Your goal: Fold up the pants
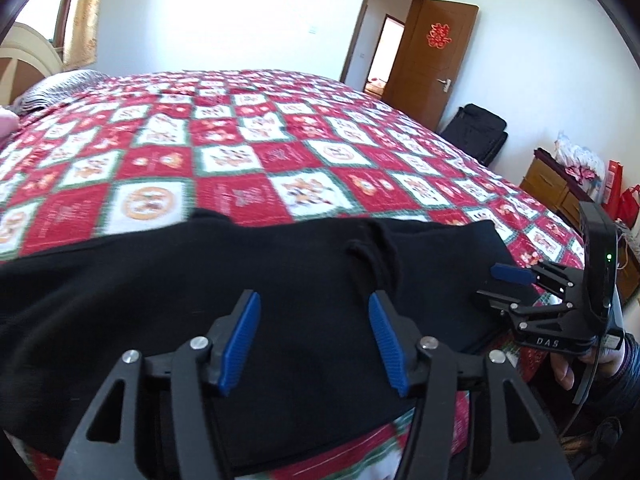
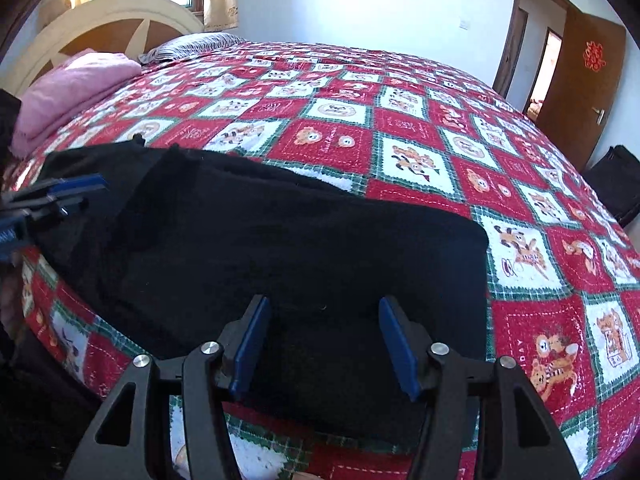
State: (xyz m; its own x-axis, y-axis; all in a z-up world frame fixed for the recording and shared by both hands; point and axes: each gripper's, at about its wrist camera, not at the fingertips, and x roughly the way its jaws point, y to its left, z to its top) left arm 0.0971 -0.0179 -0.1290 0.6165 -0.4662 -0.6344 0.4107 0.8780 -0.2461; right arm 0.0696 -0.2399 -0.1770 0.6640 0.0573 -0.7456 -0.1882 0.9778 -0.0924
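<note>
Pants (image 1: 208, 280), black, are spread flat along the near edge of the bed (image 1: 280, 152), on its red checked quilt. Left tongs (image 1: 314, 340) are held spread above the fabric, nothing pinched. Right tongs (image 2: 326, 344) are likewise spread over the pants, beside their right end. A pink blanket (image 2: 68, 84) is seen by the headboard (image 2: 108, 24).

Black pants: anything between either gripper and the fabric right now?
Nothing visible. The black pants lie flat on the quilted bedspread, with the left gripper and right gripper both open just above the near edge. The pink folded blanket sits far off by the headboard.
</note>
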